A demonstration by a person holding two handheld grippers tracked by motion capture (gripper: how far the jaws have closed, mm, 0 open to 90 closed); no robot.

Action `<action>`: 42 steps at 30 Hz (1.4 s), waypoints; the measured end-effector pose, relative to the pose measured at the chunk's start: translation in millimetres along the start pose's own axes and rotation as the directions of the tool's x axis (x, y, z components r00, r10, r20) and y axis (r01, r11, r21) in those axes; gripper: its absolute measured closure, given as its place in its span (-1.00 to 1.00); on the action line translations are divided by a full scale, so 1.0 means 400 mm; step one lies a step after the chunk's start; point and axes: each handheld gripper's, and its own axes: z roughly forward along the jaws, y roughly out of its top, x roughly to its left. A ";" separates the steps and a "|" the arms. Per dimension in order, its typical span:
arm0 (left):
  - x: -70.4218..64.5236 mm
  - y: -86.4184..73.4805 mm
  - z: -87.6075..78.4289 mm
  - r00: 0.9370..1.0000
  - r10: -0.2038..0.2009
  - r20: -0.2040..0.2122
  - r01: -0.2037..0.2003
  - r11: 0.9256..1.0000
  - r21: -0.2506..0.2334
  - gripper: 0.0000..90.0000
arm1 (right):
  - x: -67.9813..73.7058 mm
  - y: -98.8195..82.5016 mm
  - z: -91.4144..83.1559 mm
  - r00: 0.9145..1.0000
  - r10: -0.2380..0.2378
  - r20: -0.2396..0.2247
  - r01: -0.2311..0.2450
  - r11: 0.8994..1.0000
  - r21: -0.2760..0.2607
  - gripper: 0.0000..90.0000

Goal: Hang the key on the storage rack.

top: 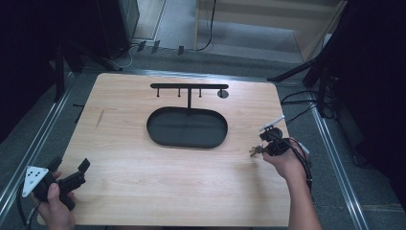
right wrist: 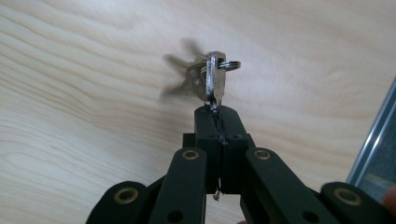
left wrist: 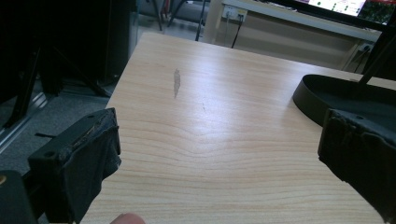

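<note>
The bunch of keys is pinched tight in the right gripper, whose jaws are squeezed together on one key, at the right side of the table, just above the wood. So the picking up looks done. I think the keys go on a hook of the black key rack or in its oval tray; that part is left. The left gripper waits near the front left corner, jaws wide apart and holding nothing. The hanging keys are blurry, so I can't count them.

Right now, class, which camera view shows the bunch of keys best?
The right gripper view: the bunch of keys hangs close up, clamped in the right hand-held gripper, ring visible. The high view shows it small and indistinct. The left gripper view looks across bare table.
</note>
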 end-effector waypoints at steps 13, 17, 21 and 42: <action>0.004 0.000 0.000 1.000 -0.006 0.010 0.006 1.000 0.002 -1.00 | 0.107 0.180 -0.101 0.990 -0.137 0.019 0.137 0.989 -0.055 0.98; 0.005 0.001 0.000 1.000 -0.008 0.009 0.008 1.000 0.003 -1.00 | 0.156 0.252 -0.135 0.982 -0.186 0.020 0.187 0.980 -0.073 0.98; 0.005 0.001 0.000 1.000 -0.009 0.012 0.009 1.000 0.002 -1.00 | 0.185 0.300 -0.173 0.978 -0.209 0.007 0.208 0.973 -0.101 0.98; 0.004 0.001 0.000 1.000 -0.011 0.013 0.011 1.000 0.002 -1.00 | 0.200 0.407 -0.243 0.980 -0.199 -0.011 0.192 0.960 -0.204 0.98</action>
